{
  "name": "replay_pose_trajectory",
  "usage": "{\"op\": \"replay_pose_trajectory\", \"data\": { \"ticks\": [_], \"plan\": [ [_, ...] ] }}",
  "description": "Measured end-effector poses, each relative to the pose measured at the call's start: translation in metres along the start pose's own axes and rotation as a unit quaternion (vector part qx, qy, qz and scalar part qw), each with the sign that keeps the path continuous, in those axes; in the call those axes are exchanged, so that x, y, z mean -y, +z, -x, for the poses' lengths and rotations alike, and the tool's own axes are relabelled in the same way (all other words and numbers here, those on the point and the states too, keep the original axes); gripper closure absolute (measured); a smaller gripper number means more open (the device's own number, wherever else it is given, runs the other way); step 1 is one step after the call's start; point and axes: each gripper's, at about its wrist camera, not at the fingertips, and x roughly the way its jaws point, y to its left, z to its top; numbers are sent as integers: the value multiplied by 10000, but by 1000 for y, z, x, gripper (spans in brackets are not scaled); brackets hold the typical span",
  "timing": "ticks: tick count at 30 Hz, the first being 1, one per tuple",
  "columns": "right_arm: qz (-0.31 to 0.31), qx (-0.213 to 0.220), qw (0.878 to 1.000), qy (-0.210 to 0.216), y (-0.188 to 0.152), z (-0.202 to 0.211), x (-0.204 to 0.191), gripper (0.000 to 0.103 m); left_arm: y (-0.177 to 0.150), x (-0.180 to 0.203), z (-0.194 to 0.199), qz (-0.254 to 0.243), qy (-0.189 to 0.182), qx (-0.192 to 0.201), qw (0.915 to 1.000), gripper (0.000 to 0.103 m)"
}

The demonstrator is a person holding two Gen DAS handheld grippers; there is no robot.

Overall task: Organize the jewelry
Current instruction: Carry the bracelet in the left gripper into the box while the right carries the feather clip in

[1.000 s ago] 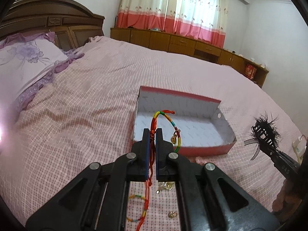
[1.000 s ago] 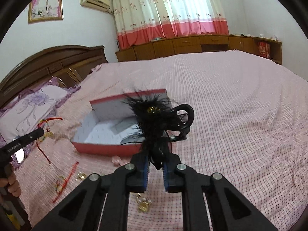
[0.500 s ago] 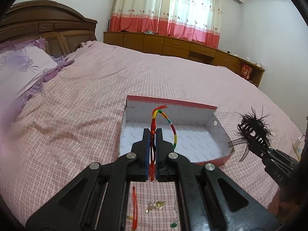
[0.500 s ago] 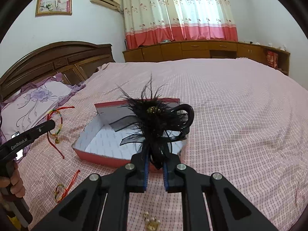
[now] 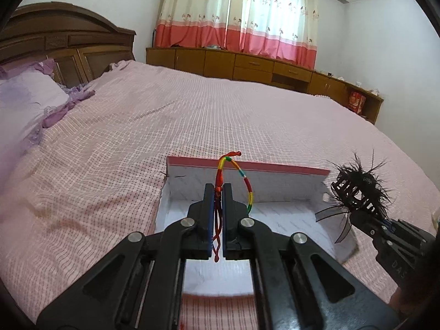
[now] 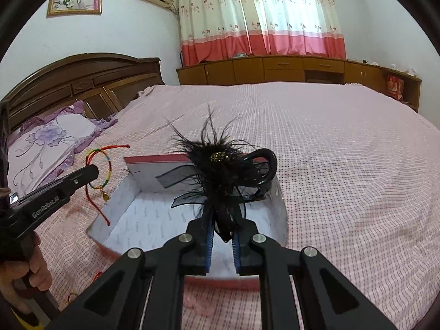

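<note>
Left wrist view, left gripper (image 5: 218, 189): jaws pinched tight on the red cord of the rainbow bracelet (image 5: 239, 174), and it's up in the air over the box.
Left wrist view, bracelet: the coloured loop arcs up and to the right of the fingertips, red tails dangling down between the fingers.
Left wrist view, box (image 5: 277, 221): open, red-edged, white inside, sitting on the pink bedspread (image 5: 192, 121) towards its near edge; the gripper's fingertips hang over the left half of it.
Left wrist view, right gripper (image 5: 354, 214): coming in from the right edge, clamped on the black feathered hair clip (image 5: 357, 188), just beside the box's right wall.
Left wrist view, backdrop: wooden headboard (image 5: 68, 44) and purple pillow (image 5: 24, 96) far left, curtains (image 5: 236, 13) above a low wooden cabinet (image 5: 261, 68) at the back.

Right wrist view, right gripper (image 6: 221, 224): closed narrow on the base of the hair clip (image 6: 225, 165), feathers and a curved black claw fanning above the tips.
Right wrist view, box (image 6: 132, 220): right under the clip, near edge blurred behind the fingers.
Right wrist view, left gripper (image 6: 92, 172): at the left, a hand (image 6: 24, 277) on its handle, bracelet (image 6: 100, 169) hanging from its tip with a small gold charm, over the box's left rim.
Right wrist view, bedspread (image 6: 330, 151): another bit of coloured cord (image 6: 72, 297) lies near the front edge, bottom left, too small to make out.
</note>
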Motion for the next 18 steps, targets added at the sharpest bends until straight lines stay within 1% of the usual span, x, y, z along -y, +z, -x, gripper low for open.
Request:
{"op": "replay_pose_trajectory", "data": {
  "ticks": [6,10,15,18],
  "plan": [
    [-45,-287,9996,-44,6,-37,8,90,0,-1,-39,30,91,-310,9995,103],
    [-103,-521,9985,-111,6,-60,15,90,-5,1,-66,-69,205,-668,9975,103],
    [-103,-836,9963,-179,4,-83,23,90,-13,1,-85,-72,246,-1136,9932,103],
    [-114,-995,9947,-234,2,-93,25,90,-18,0,-91,-43,255,-1319,9909,103]
  ]
}}
